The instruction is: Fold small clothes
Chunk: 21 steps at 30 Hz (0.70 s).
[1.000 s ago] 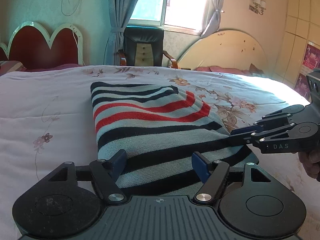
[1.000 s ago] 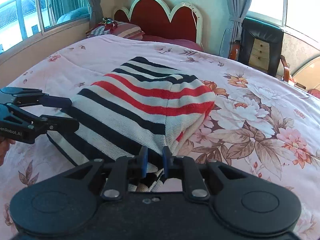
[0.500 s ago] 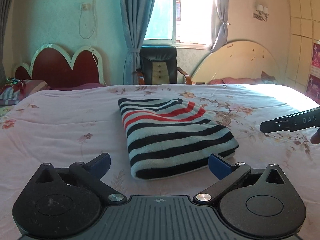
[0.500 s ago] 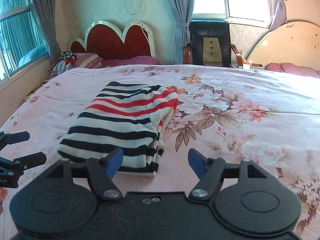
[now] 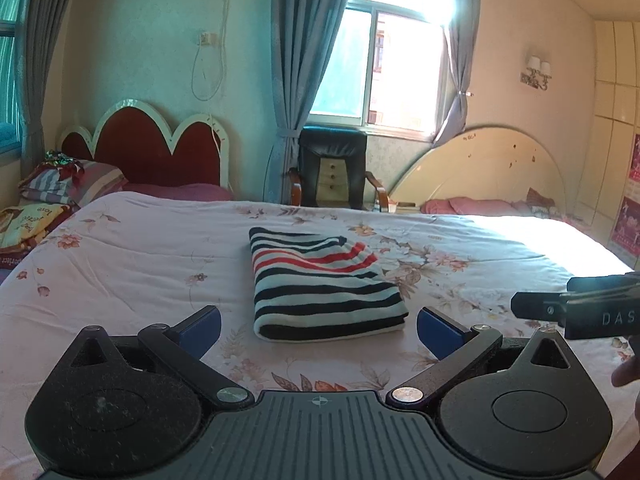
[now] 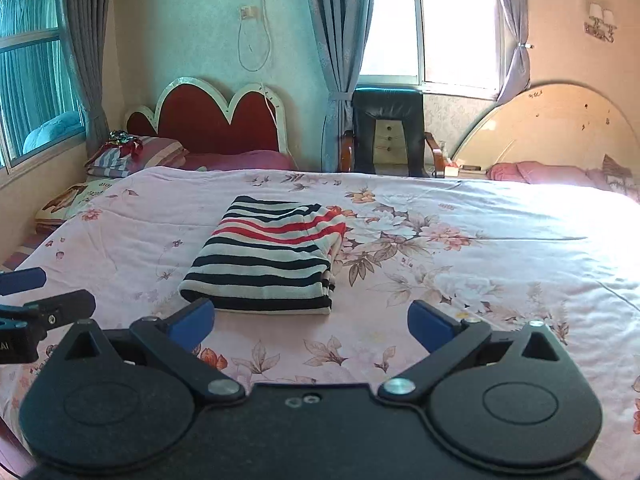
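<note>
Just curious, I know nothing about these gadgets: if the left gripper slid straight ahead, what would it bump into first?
Probably the folded striped sweater, lying directly ahead of the open left gripper on the floral bedspread; height above the bed is unclear.

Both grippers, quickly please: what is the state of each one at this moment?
Left gripper: open, holding nothing.
Right gripper: open, holding nothing.
The folded black, white and red striped knit sweater lies free on the floral bedspread.

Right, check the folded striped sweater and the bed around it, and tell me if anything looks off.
Nothing major. The striped sweater lies folded in a compact rectangle on the floral bedspread. Its layered right edge is slightly uneven and bulges near the red stripes. The left gripper and right gripper are both open and clear of it.
</note>
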### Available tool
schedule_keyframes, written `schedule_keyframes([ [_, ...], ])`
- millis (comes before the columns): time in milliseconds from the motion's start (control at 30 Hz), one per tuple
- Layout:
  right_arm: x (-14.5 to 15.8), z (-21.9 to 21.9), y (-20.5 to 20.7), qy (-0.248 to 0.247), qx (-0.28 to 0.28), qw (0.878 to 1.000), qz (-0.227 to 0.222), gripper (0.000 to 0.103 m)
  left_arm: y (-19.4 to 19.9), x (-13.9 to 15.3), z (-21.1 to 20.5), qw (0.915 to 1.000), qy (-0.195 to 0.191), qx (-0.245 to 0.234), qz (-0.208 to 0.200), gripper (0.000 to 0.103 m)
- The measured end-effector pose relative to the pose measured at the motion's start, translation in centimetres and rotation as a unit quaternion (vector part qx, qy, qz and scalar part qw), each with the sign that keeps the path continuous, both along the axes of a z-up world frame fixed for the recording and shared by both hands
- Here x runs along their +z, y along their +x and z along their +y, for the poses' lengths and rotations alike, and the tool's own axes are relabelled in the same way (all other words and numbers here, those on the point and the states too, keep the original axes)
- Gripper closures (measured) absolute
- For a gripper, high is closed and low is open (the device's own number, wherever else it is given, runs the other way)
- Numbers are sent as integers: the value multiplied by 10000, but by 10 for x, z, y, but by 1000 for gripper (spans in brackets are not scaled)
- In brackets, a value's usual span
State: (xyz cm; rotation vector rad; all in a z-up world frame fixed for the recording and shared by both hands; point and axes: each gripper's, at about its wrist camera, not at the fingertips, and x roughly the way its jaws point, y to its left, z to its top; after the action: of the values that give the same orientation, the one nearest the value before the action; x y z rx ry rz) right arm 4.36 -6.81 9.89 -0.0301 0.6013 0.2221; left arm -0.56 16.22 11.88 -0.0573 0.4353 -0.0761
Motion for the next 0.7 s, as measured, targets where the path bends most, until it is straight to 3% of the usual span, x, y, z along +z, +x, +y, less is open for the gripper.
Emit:
schedule_keyframes([
  [333, 10, 3, -44, -45, -147, 9993, -352, 1, -37, 14, -7, 9996, -79, 52, -267, 0],
  [700, 10, 2, -53, 51, -95, 9990, -438, 1, -42, 9, -14, 9997, -54, 109, -216, 0],
])
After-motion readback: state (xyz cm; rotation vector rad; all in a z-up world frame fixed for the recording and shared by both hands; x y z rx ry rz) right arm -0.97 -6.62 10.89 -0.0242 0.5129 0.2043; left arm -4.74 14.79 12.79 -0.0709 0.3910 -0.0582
